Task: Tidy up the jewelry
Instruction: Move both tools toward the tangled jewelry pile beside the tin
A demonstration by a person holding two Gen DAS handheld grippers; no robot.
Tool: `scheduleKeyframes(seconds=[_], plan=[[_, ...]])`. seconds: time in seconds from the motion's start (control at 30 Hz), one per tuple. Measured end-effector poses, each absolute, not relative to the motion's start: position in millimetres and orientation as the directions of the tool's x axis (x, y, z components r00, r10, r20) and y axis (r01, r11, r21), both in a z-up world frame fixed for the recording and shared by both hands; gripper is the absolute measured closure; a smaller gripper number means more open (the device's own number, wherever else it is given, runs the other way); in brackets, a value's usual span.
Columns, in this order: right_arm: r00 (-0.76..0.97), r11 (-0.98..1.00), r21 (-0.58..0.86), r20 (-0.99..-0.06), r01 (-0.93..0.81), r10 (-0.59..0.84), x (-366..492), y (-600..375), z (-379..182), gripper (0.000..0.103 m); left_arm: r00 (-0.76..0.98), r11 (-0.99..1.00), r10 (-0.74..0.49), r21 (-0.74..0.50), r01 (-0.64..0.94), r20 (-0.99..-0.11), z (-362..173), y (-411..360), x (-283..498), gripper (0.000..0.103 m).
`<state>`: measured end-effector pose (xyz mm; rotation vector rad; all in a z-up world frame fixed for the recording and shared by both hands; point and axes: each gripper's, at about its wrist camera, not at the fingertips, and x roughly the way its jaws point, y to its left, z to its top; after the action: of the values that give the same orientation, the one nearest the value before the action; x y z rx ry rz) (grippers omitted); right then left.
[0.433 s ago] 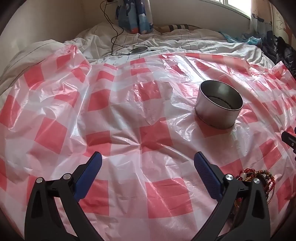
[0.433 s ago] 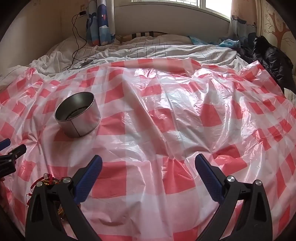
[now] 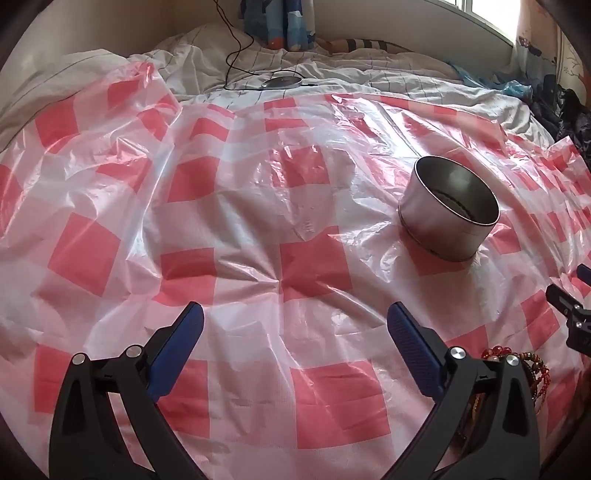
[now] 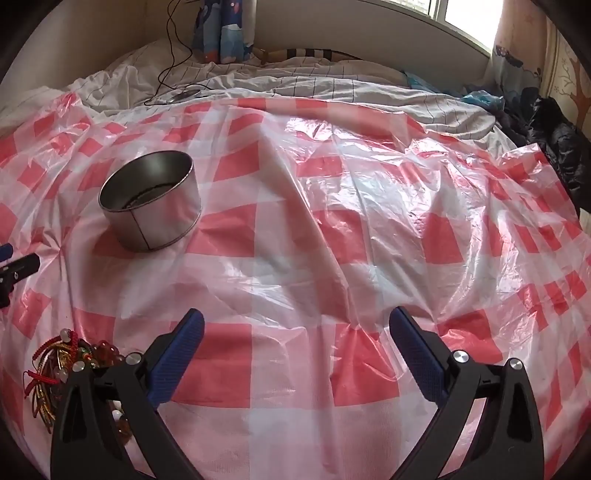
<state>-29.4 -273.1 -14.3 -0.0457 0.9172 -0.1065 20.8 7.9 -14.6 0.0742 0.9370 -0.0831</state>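
Looking down, you see a crinkly plastic sheet with red and white squares [image 4: 332,229] spread over a bed with white striped bedding [image 4: 332,88]. A window [image 4: 461,14] lets in light at the back, and a thin black cable [image 3: 236,55] runs across the bedding. You have one round silver metal tin [image 3: 448,210] standing upright, with its top open. You have one tangled heap of red and gold bead jewelry [image 4: 62,373] lying on the sheet, near the tin but not touching it, between your two tongs. Your left gripper [image 3: 295,328] is spread wide and holds nothing. Your right gripper [image 4: 295,332] is spread wide too, also holding nothing.
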Motion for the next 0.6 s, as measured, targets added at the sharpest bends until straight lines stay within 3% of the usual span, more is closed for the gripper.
scheduleKeyframes(seconds=[0.17, 0.6], plan=[[0.6, 0.985, -0.166, -0.784, 0.042, -0.157, -30.8, -261.4, -18.3, 0.007, 0.586, 0.995, -0.013, 0.049, 0.089, -0.81, -17.0, 8.1, 21.1, 0.007], [0.609, 0.991, -0.126, -0.784, 0.037, -0.122, -34.6, -261.3, -12.7, 0.007, 0.55, 0.997, 0.015, 0.052, 0.052, -0.835, -24.4, 16.6, 18.9, 0.007]])
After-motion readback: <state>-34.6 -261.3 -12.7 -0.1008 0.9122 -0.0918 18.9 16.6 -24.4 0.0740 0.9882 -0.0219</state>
